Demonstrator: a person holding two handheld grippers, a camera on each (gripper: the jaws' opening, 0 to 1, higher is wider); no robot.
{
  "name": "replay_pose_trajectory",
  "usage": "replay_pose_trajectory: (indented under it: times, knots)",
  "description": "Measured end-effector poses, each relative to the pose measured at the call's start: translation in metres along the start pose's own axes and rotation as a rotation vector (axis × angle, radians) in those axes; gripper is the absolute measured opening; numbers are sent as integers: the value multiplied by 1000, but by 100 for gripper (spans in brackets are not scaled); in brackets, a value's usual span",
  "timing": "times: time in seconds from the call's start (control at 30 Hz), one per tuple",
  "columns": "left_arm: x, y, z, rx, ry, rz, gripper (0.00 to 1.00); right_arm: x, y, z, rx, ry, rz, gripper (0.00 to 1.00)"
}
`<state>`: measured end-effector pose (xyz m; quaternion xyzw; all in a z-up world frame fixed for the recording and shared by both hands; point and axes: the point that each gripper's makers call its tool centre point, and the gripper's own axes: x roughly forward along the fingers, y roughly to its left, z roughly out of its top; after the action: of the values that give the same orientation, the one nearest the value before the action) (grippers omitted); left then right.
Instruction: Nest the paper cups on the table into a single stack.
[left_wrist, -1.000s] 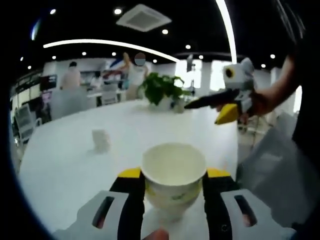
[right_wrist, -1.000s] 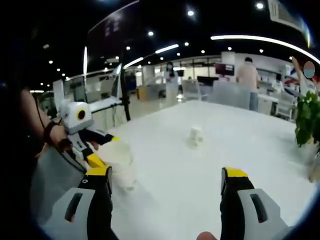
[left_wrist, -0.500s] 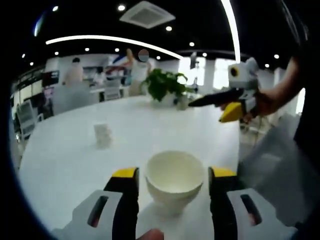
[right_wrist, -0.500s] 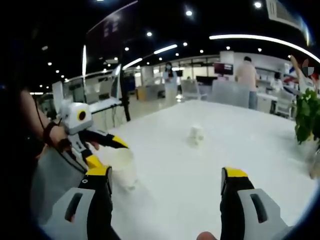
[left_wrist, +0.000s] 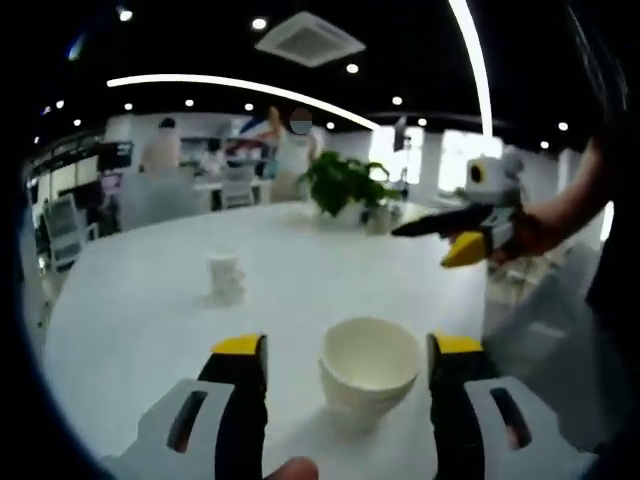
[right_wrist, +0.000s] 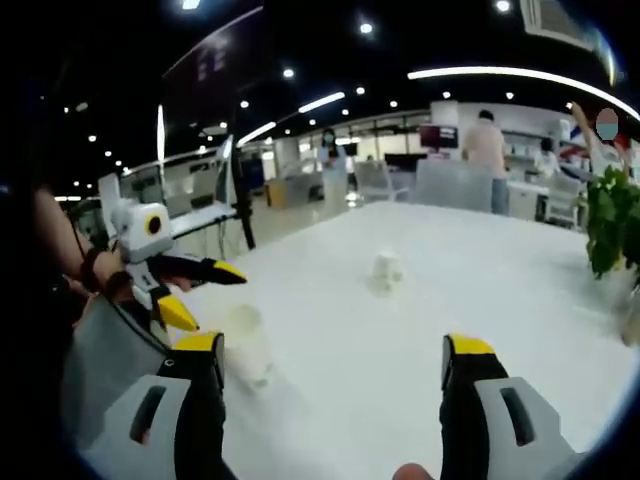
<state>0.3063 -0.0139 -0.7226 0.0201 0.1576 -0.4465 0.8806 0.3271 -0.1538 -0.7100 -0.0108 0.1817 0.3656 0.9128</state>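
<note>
A white paper cup (left_wrist: 369, 365) stands upright on the white table (left_wrist: 140, 310), mouth up. My left gripper (left_wrist: 349, 350) is open, its yellow-tipped jaws apart on either side of the cup and not touching it. Farther off stands another small white paper cup (left_wrist: 226, 277); whether it is one cup or a short stack is too blurred to tell. In the right gripper view the near cup (right_wrist: 248, 345) sits just past my left jaw, with the left gripper (right_wrist: 190, 290) hovering above it. My right gripper (right_wrist: 334, 348) is open and holds nothing; the far cup (right_wrist: 385, 270) is ahead of it.
A potted green plant (left_wrist: 343, 183) stands at the table's far side. The right gripper (left_wrist: 470, 228), held by a hand, hovers at the table's right edge. People, chairs and desks fill the office beyond. The table edge runs close by on the left (right_wrist: 150, 340).
My left gripper has opened and let go of the near cup, then drawn back and up from it. The cup now stands free on the table. The right gripper stays open.
</note>
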Motion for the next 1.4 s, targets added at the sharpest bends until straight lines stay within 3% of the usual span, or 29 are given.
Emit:
replay_pose_trajectory:
  times: [0.3, 0.4, 0.57, 0.77, 1.07, 1.23, 1.4]
  knots:
    - [-22, 31, 16, 11, -29, 95, 67, 6, 1, 4, 2, -13, 3, 88]
    - [-31, 49, 21, 34, -35, 149, 69, 8, 1, 5, 2, -16, 3, 88]
    - [-42, 75, 30, -6, -74, 215, 72, 8, 1, 6, -1, -15, 1, 88]
    - [-55, 100, 30, -31, -103, 293, 74, 7, 0, 7, 0, -16, -8, 88]
    - [-65, 118, 23, -20, -83, 324, 85, 6, 0, 7, -3, -13, -19, 88]
    - [-69, 128, 16, -29, -64, 351, 97, 7, 0, 7, -1, -8, -23, 88]
    - [-70, 129, 14, -34, -69, 337, 99, 10, -3, 10, -3, -7, -28, 90]
